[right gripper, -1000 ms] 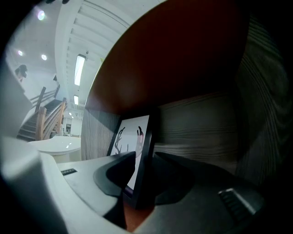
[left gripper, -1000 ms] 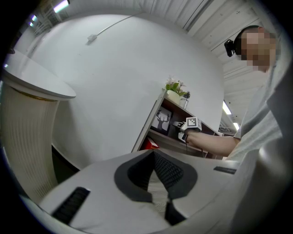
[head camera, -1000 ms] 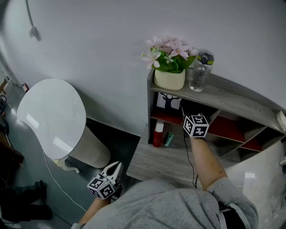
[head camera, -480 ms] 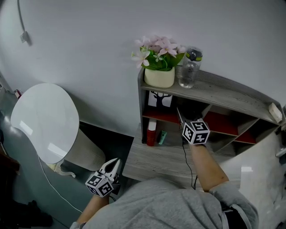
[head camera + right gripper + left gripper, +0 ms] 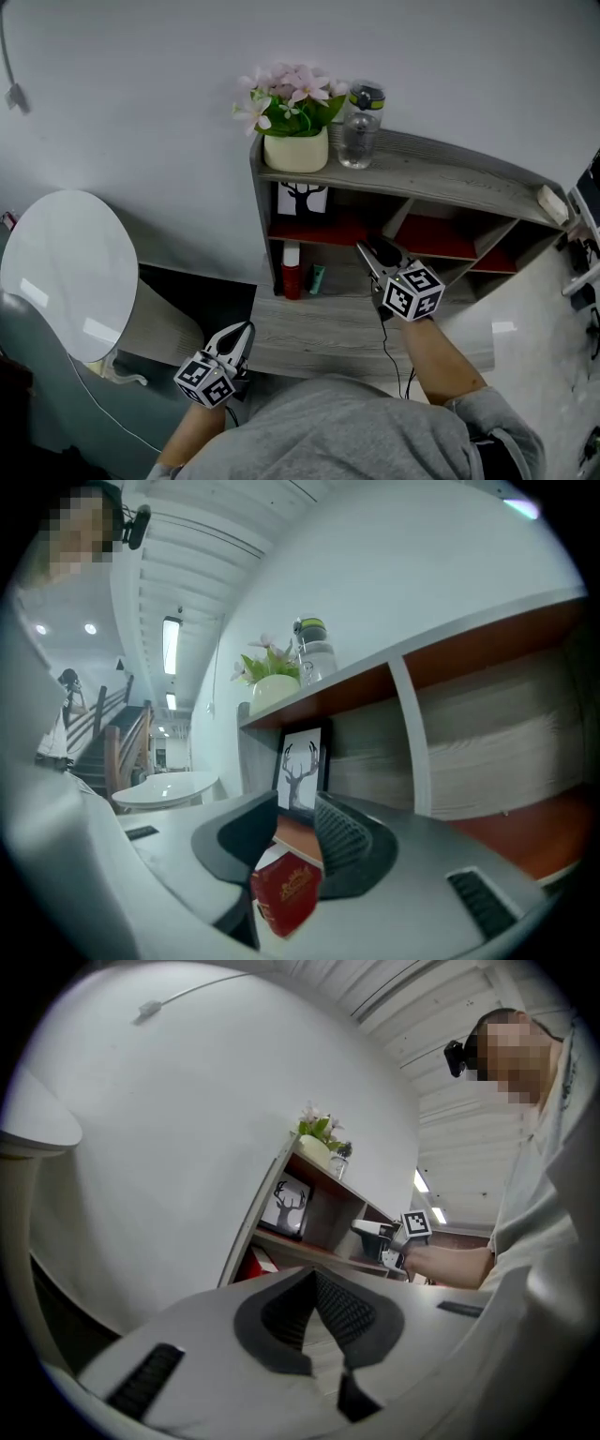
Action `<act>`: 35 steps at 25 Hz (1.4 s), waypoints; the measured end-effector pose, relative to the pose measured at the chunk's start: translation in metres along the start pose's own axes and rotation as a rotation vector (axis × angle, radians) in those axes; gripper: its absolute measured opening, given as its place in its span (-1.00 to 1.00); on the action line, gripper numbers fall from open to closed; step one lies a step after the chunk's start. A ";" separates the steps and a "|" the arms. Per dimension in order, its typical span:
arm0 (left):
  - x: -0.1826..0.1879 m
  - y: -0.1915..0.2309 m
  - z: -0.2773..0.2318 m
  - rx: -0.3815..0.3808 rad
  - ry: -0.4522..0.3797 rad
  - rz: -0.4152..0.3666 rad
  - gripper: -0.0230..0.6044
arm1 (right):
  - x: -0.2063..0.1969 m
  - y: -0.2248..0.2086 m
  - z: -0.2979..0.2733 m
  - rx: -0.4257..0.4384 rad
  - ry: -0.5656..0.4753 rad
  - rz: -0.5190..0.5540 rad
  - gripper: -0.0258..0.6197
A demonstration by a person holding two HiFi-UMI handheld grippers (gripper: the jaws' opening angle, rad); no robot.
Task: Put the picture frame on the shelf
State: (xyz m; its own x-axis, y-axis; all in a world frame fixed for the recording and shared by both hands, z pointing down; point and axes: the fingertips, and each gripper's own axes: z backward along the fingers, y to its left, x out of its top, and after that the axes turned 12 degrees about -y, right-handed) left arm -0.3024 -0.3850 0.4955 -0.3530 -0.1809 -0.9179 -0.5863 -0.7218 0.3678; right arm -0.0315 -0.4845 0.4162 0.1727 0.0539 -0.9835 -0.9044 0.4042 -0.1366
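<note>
Well, picture frame [image 5: 302,200] upright (black-edged stag print) — right gripper [image 5: 370,249] gapes empty, left gripper [image 5: 244,329] closed.

Office-type lobby w/ staircase [image 5: 94,738], strip lights [image 5: 170,635], round table [image 5: 70,272]

The picture frame [image 5: 302,199] is black, and its picture shows black antlers on white. The shelf [image 5: 450,174] is grey wood with red boards inside. The flowers [image 5: 291,86] are pink with green leaves, and their pot [image 5: 295,152] is cream. The left gripper [image 5: 247,326] and the right gripper [image 5: 360,247] have cubes with black and white squares. The round table [image 5: 66,272] is white.
</note>
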 end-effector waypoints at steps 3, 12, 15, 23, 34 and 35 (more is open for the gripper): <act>-0.003 -0.014 -0.016 -0.046 0.003 0.001 -0.90 | 0.000 -0.001 0.024 0.032 0.000 -0.037 -0.54; -0.012 -0.072 -0.067 -0.101 0.015 -0.046 -0.90 | -0.002 -0.036 0.110 0.096 -0.029 -0.127 -0.84; -0.020 -0.096 -0.084 -0.089 0.007 -0.051 -0.90 | -0.007 -0.053 0.139 0.129 -0.021 -0.157 -0.88; -0.066 -0.177 -0.139 -0.088 -0.006 -0.015 -0.90 | 0.003 -0.116 0.213 0.172 -0.023 -0.203 -0.88; -0.108 -0.258 -0.201 -0.197 0.040 -0.012 -0.90 | 0.003 -0.169 0.289 0.138 -0.019 -0.220 -0.88; -0.112 -0.262 -0.204 -0.219 0.053 -0.015 -0.90 | 0.001 -0.170 0.292 0.129 -0.024 -0.223 -0.88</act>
State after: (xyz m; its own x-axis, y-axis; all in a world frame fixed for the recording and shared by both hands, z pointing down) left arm 0.0395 -0.3124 0.4713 -0.3029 -0.1998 -0.9318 -0.4166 -0.8516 0.3180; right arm 0.2365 -0.2865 0.4730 0.3730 -0.0285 -0.9274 -0.7860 0.5214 -0.3322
